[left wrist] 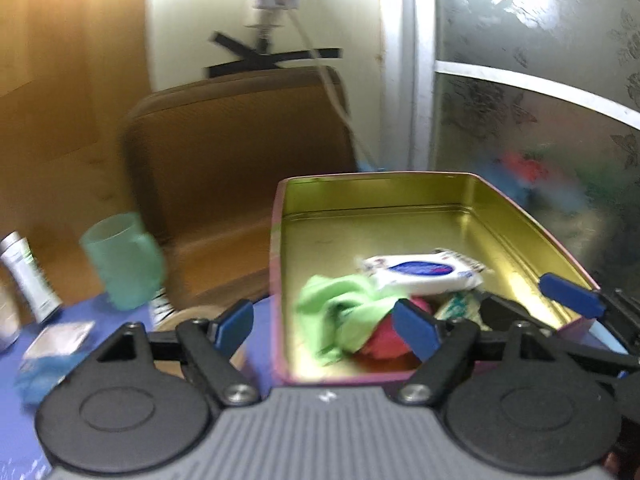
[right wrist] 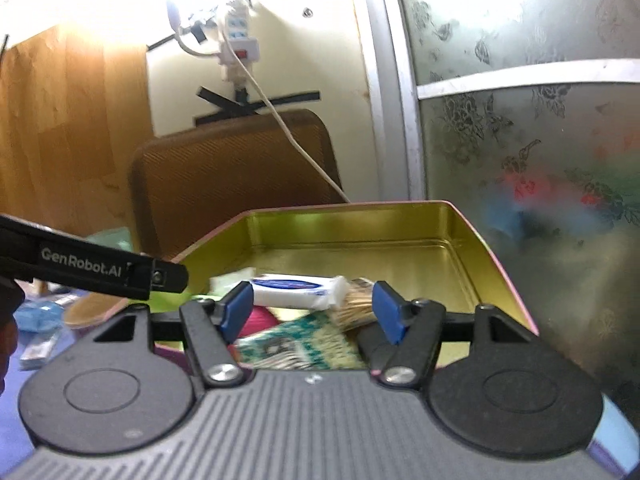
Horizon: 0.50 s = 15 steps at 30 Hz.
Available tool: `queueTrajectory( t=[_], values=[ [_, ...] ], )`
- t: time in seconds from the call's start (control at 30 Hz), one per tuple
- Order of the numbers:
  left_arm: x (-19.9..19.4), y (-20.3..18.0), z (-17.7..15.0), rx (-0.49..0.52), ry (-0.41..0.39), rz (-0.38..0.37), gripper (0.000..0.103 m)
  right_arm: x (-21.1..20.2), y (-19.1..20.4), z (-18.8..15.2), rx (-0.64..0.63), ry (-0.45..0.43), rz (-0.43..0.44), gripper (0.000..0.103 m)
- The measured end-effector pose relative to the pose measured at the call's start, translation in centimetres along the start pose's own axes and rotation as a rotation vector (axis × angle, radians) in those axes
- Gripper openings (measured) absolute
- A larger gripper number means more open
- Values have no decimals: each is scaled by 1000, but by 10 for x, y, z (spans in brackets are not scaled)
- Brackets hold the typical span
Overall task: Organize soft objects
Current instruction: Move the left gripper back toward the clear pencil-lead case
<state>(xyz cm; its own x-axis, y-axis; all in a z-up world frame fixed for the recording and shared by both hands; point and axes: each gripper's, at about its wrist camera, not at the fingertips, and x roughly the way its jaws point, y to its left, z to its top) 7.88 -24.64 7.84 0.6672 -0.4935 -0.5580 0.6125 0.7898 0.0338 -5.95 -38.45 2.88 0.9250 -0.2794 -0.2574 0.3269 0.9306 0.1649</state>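
An open gold-lined tin [left wrist: 420, 216] with a pink outside stands on the blue table. In it lie a green cloth [left wrist: 344, 304], a red soft item [left wrist: 384, 340], a white wipes pack [left wrist: 424, 274] and a patterned green-white cloth [right wrist: 296, 346]. The tin [right wrist: 360, 240] and the wipes pack [right wrist: 296, 290] also show in the right wrist view, with a bristly tan item [right wrist: 358, 302]. My left gripper [left wrist: 324, 324] is open and empty at the tin's near-left corner. My right gripper [right wrist: 314, 312] is open and empty over the tin's near edge.
A pale green cup [left wrist: 124, 260], a white tube [left wrist: 28, 276] and small packets [left wrist: 56, 340] stand on the table to the left. A brown chair [left wrist: 236, 184] is behind. A frosted glass door [left wrist: 540, 80] is on the right. The left tool's arm [right wrist: 92, 270] crosses from the left.
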Motion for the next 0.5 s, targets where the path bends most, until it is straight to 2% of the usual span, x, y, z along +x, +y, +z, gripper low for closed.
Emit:
queueTrajectory(
  t=[0.1,0.2,0.37,0.5],
  values=[
    [-18,25,-16,-57,0,31,90,-8,20,-2,-18,-27,45,72],
    [-33,52,-35,-108,-7,92,98,-9,45,-4,-55,-24,102,72],
    [-45,103,-61,-198,10,201,100,-3,86,-17,-112,46,206,72],
    [-50,132,-81,-214,24,308,101,2,113,-26,-139,115,282,72]
  ],
)
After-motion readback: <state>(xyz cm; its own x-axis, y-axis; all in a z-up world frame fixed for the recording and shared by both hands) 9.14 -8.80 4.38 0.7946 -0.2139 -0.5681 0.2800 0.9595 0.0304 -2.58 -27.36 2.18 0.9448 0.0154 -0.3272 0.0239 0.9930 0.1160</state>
